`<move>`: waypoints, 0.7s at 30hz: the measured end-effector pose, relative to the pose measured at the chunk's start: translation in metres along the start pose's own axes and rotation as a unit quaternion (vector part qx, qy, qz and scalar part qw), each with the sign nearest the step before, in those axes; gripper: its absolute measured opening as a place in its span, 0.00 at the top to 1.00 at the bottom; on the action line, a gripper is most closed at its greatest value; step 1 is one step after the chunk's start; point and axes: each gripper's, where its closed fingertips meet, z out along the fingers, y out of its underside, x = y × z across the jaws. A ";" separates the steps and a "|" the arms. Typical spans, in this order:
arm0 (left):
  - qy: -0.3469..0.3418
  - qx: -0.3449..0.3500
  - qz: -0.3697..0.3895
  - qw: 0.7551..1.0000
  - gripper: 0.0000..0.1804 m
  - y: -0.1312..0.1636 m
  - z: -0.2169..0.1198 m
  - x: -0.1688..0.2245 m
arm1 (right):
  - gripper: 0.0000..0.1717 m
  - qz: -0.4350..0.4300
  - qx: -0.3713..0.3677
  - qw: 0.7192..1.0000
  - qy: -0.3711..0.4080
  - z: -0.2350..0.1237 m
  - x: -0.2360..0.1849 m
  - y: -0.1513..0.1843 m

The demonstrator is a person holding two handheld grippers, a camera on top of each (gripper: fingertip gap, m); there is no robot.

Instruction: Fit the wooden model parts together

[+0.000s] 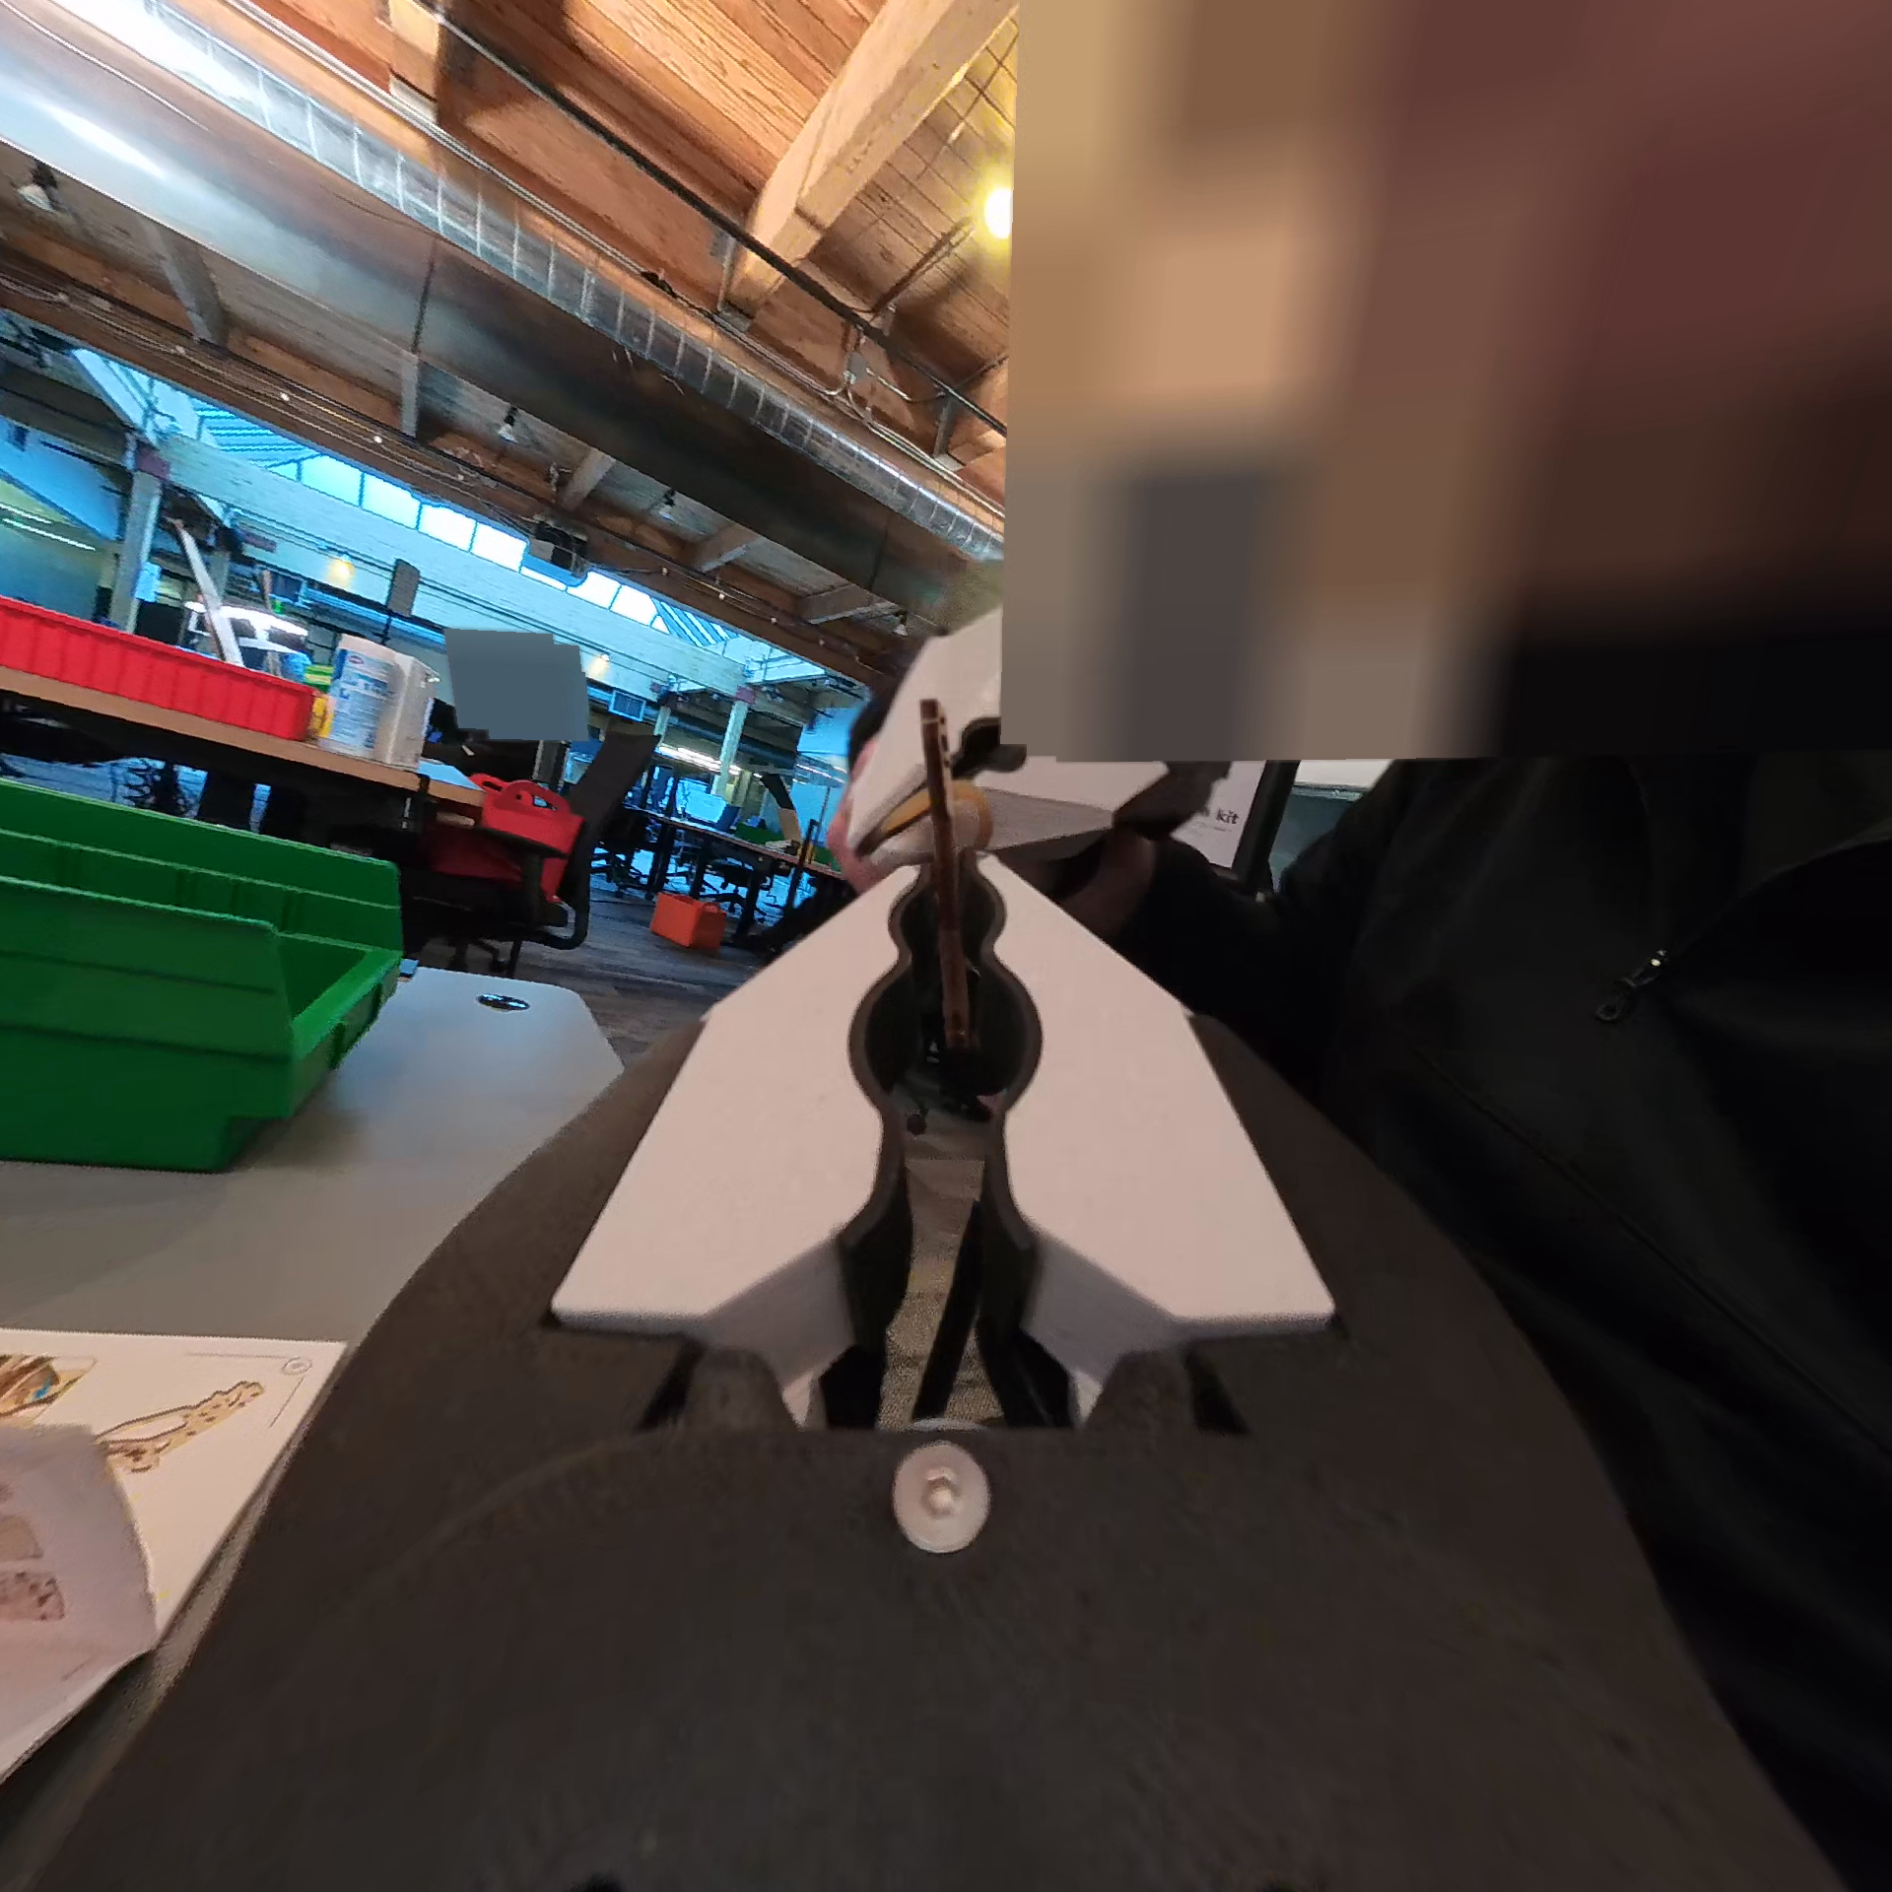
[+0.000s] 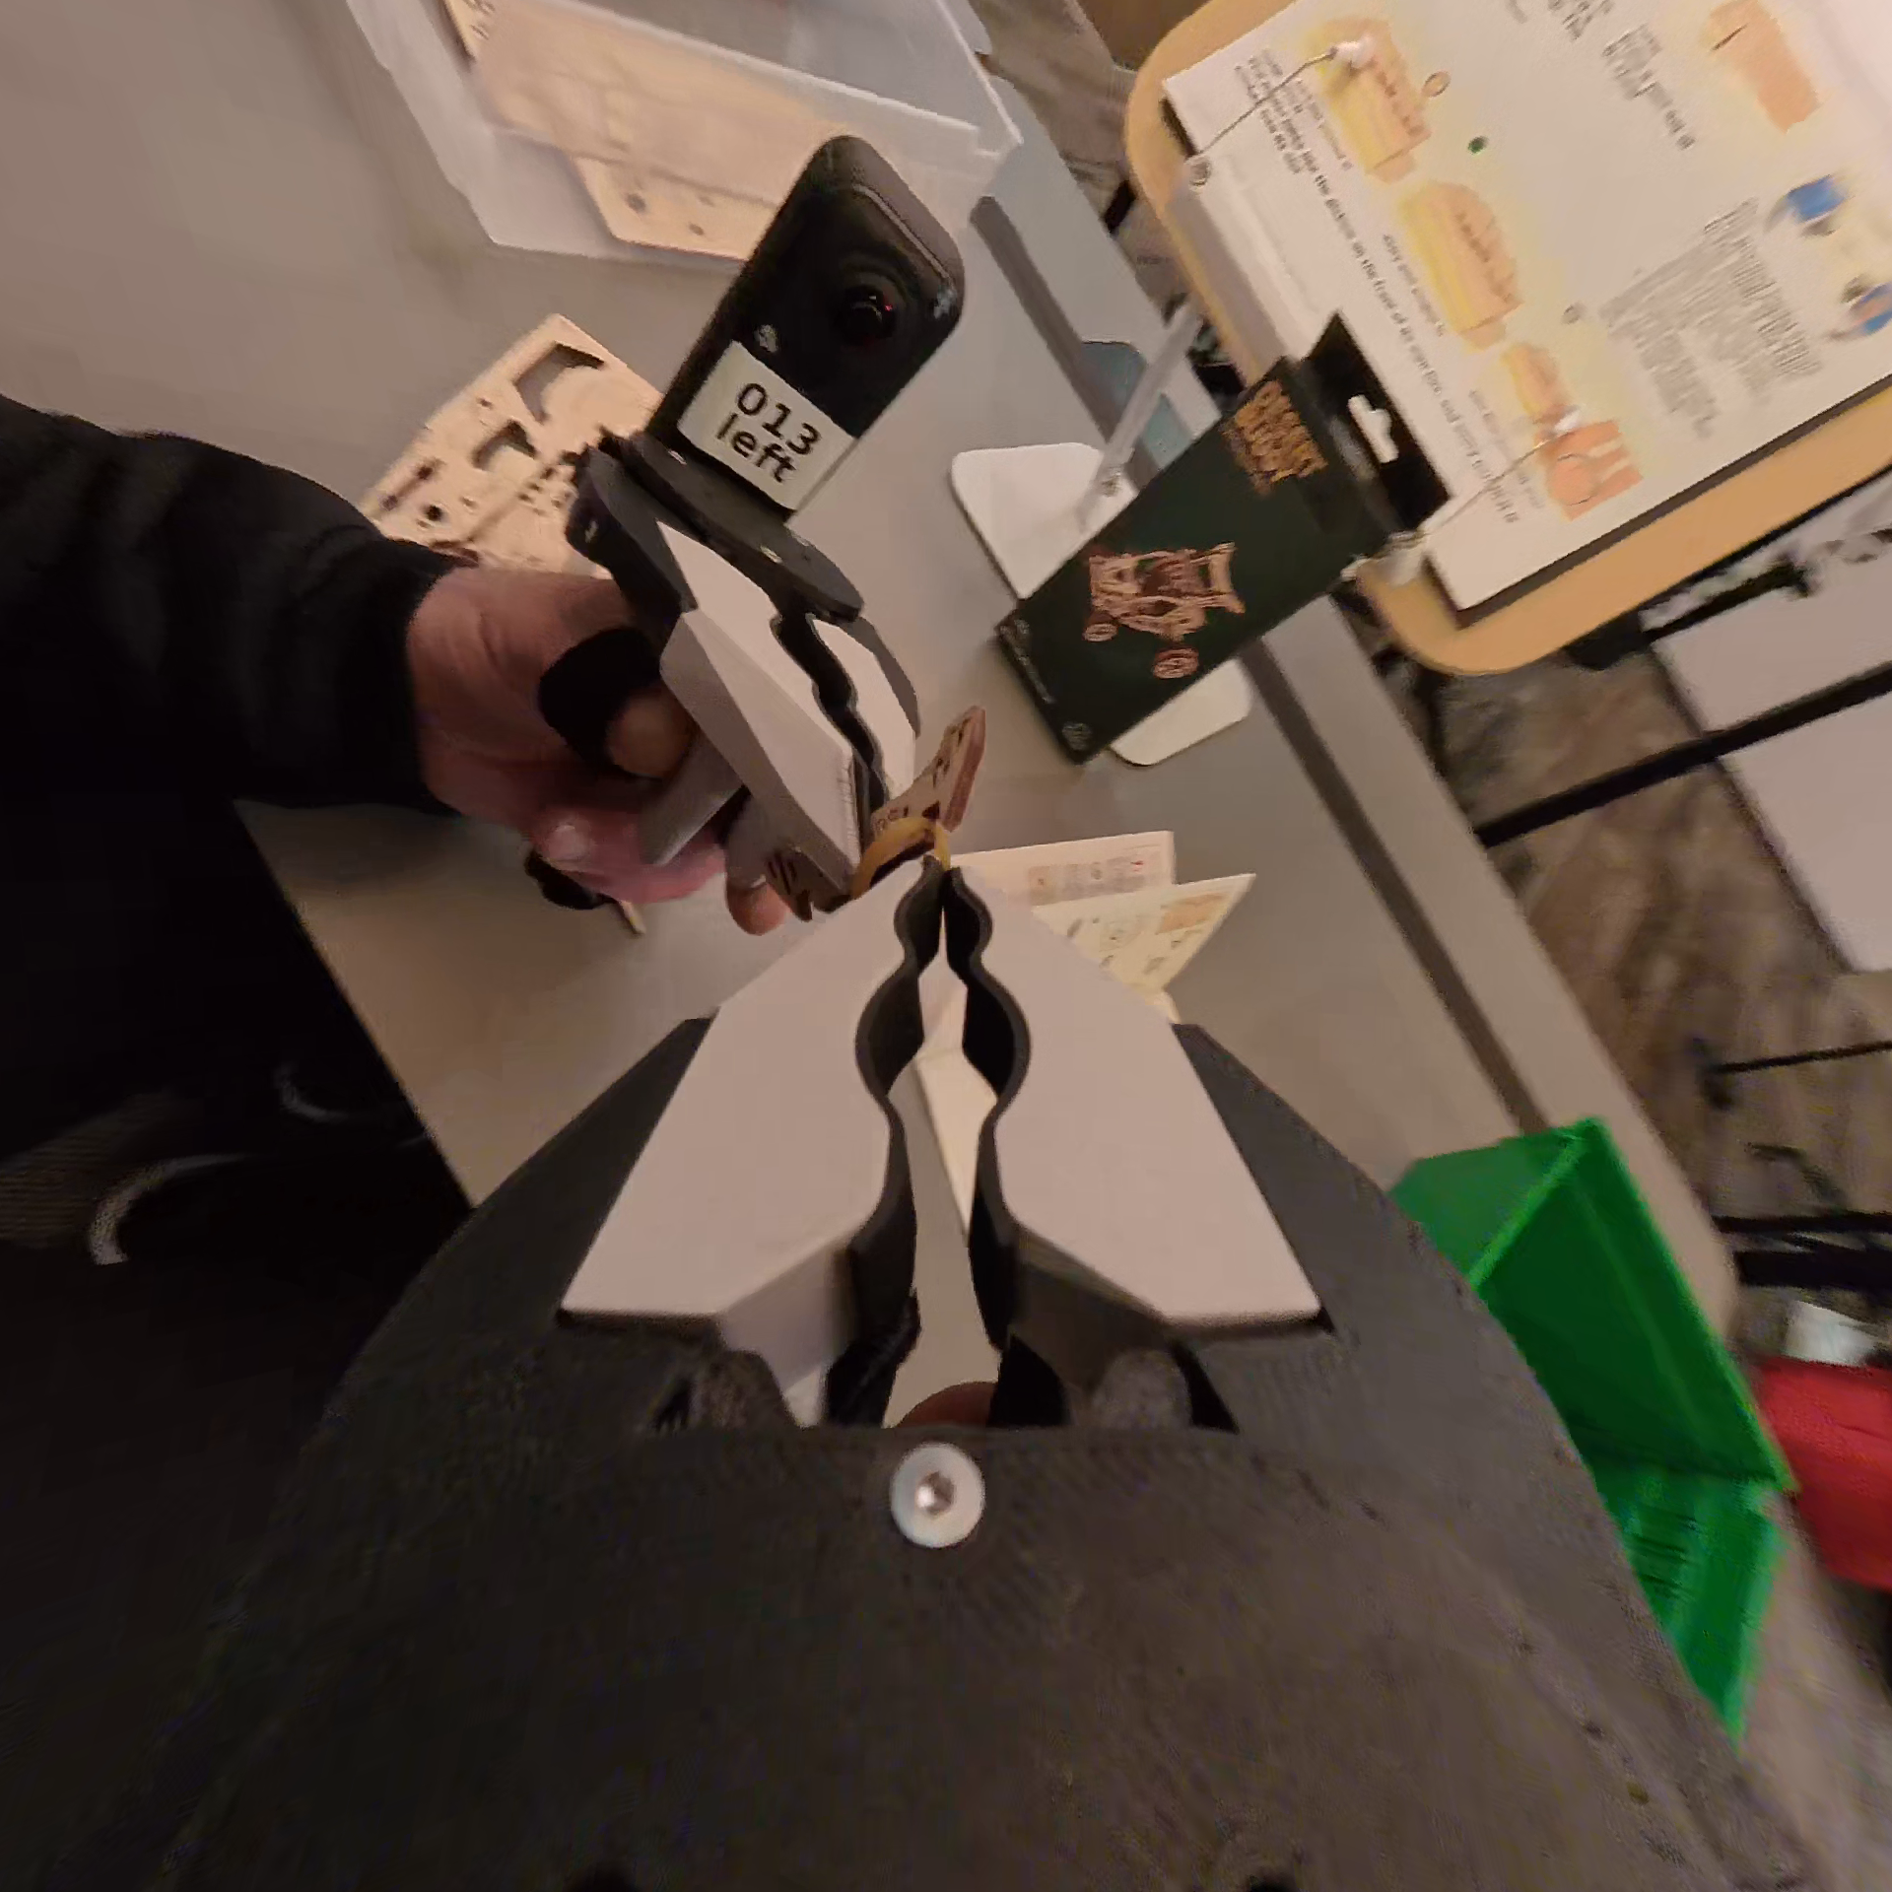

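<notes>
Up close, the left claw clenches a thin wooden model part held edge-on, while the right claw, clenched on a small yellowish wooden piece, meets it above the grey counter, with a green bin farther off.

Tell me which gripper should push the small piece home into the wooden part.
Probably the right gripper: it pinches the small yellowish piece at its tips, right against the wooden part. The left gripper clamps that part, so it is better placed to brace.
</notes>
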 end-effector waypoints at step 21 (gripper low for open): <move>-0.034 -0.006 0.007 0.999 0.99 0.002 -0.001 -0.010 | 0.93 0.074 0.033 0.997 0.003 -0.006 0.011 0.003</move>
